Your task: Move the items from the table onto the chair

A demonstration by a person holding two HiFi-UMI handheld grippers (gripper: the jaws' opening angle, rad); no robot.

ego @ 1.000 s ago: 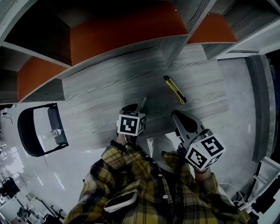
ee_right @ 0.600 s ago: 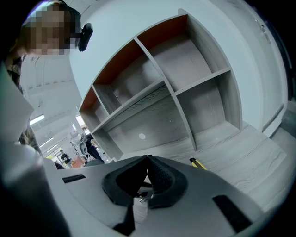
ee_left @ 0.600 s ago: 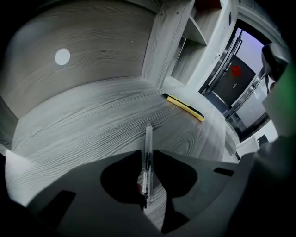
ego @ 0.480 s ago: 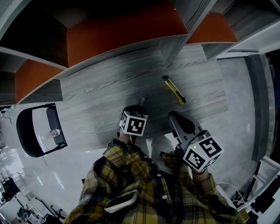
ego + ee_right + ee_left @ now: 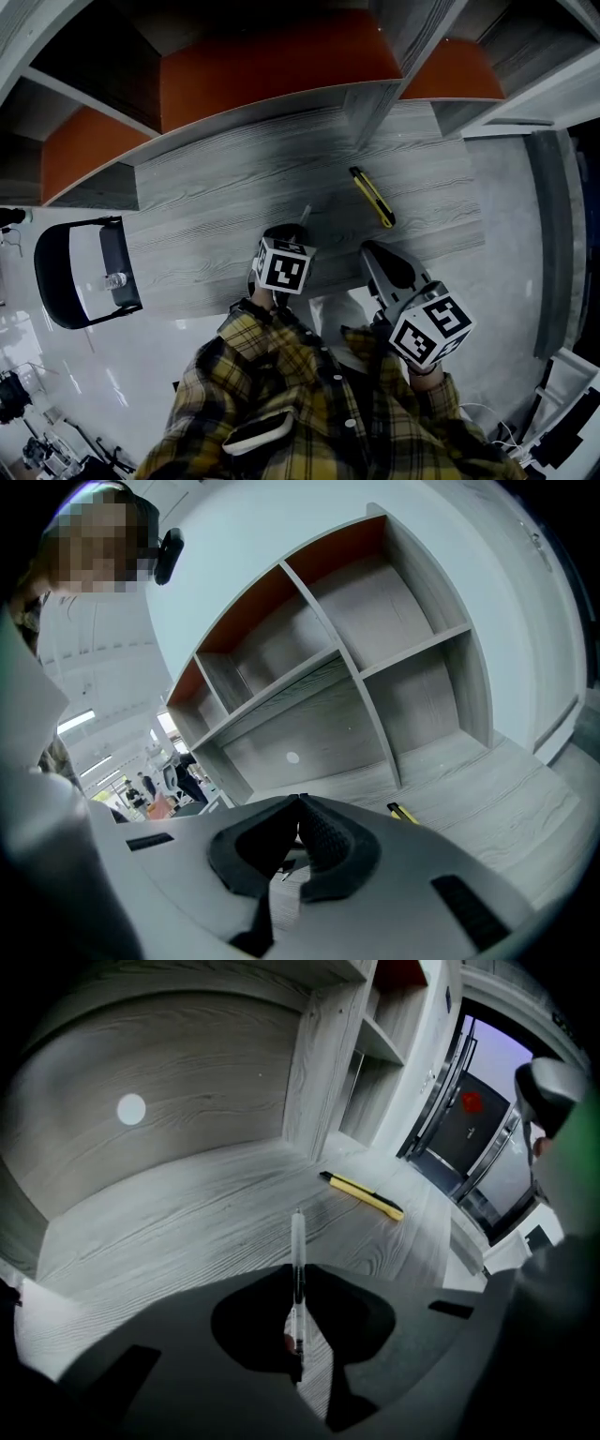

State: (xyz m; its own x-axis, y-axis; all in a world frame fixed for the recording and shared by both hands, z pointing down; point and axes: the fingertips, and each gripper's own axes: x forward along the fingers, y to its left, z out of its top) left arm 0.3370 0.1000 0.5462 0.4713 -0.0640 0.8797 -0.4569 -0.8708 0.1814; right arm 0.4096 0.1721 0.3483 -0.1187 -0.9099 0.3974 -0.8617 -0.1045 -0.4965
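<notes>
The left tongs (image 5: 298,1277) point steeply down at the table (image 5: 216,202). Their jaws have just been closing, and a clear-barrelled pen (image 5: 297,1237) stands between them. The pads now press on its rear half from both sides, and the rest of the barrel runs forward past the jaw tips. Whether the pen has left the wood cannot be told. The right tongs (image 5: 300,806) are clenched with nothing between the pads. They are held just to the right of the left tongs, near the table's front edge, aimed across it toward the shelving. A yellow utility knife (image 5: 372,196) lies on the table ahead of both tongs. It is to the right of the left pair's line and well apart from their tips, and nothing touches it. The chair (image 5: 54,281) stands off the table's end, well apart to the left of the left tongs. A small clear object (image 5: 117,279) rests on its seat, too small to identify. Judged from this layout, the task is at an early to middle stage. At most one item is already on the chair, and the pen is gripped but has not yet been carried over. The knife remains to be picked up and transferred. No other loose items show on the table.
</notes>
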